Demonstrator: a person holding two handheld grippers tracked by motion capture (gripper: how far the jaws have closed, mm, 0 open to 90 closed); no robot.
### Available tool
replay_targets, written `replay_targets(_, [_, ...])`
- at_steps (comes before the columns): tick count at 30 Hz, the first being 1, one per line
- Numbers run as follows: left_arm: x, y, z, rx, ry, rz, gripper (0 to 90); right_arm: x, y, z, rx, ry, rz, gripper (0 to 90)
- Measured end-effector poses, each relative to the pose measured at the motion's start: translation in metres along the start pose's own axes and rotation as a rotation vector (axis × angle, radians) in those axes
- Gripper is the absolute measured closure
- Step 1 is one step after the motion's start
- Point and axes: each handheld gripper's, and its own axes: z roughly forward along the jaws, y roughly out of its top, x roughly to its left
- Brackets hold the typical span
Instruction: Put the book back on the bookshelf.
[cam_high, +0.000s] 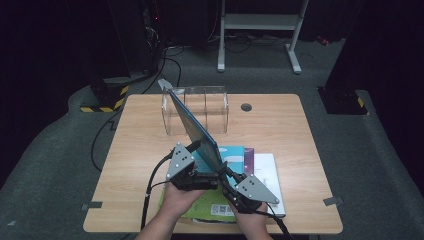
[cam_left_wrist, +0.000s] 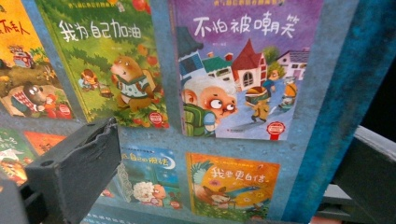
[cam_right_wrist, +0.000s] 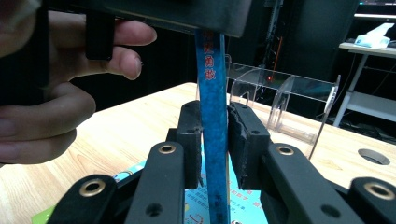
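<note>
Both grippers are on the same blue book (cam_high: 192, 125), which stands on edge over the near middle of the table (cam_high: 280, 125) and leans up and away toward the far left.

The right gripper (cam_right_wrist: 215, 135) has the book's spine between its two black jaws. The left jaw looks flush against the spine; on the right jaw there seems to be a sliver of gap, so I'd call it a loose pinch at best, and I can't tell for sure whether the pads still press. From the high view the right gripper (cam_high: 231, 181) sits at the near bottom corner of the book.

The left gripper (cam_high: 196, 167) is right beside it, on the left side of the book. In its own view the back cover with its little picture-book thumbnails (cam_left_wrist: 233, 70) is very close, one jaw showing low on the left and the other past the book's edge on the right. Whether it's actually clamped, I can't tell.

Container: a clear rack (cam_high: 197, 112) with dividers stands at the far middle of the table. The top of the blue book reaches up against its left end. I can't make out anything else in it.

Under the hands, a few more books (cam_high: 260, 165) lie flat in a stack on the near part of the table.
</note>
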Motion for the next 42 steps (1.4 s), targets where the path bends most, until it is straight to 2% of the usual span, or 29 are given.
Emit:
replay_targets(7, [-0.001, 0.0, 0.001, 0.013, 0.01, 0.005, 0.1, 0.008, 0.002, 0.0, 0.021, 0.033, -0.014, 70.3])
replay_targets(11, [-0.003, -0.002, 0.0, 0.016, 0.034, 0.04, 0.1, 0.013, 0.0, 0.0, 0.024, 0.044, -0.025, 66.8])
replay_targets(13, [-0.002, -0.003, -0.001, 0.02, 0.033, 0.042, 0.1, 0.013, -0.002, 0.0, 0.034, 0.048, -0.021, 66.0])
replay_targets(17, [-0.001, -0.004, -0.002, 0.037, 0.039, 0.073, 0.3, 0.013, -0.004, 0.002, 0.051, 0.054, -0.022, 64.6])
replay_targets(21, [0.001, -0.007, -0.002, 0.045, 0.04, 0.072, 0.3, 0.014, -0.005, 0.004, 0.069, 0.057, -0.032, 62.9])
replay_targets(24, [0.002, -0.008, -0.004, 0.051, 0.04, 0.073, 0.8, 0.014, -0.006, 0.005, 0.084, 0.075, -0.013, 62.8])
replay_targets(29, [0.006, -0.01, -0.006, 0.044, 0.044, 0.068, 1.4, 0.018, -0.009, 0.005, 0.097, 0.092, -0.025, 62.2])
replay_targets(31, [0.008, -0.009, -0.005, 0.045, 0.038, 0.056, 2.7, 0.02, -0.01, 0.006, 0.111, 0.1, -0.022, 62.1])
replay_targets(34, [0.008, -0.01, -0.006, 0.059, 0.052, 0.08, 5.4, 0.024, -0.01, 0.008, 0.113, 0.113, -0.019, 61.9])
replay_targets(37, [0.008, -0.012, -0.008, 0.059, 0.074, 0.105, 6.5, 0.029, -0.011, 0.01, 0.112, 0.127, -0.039, 61.4])
replay_targets(42, [0.01, -0.015, -0.013, 0.052, 0.063, 0.111, 13.8, 0.03, -0.013, 0.014, 0.123, 0.162, -0.033, 61.0])
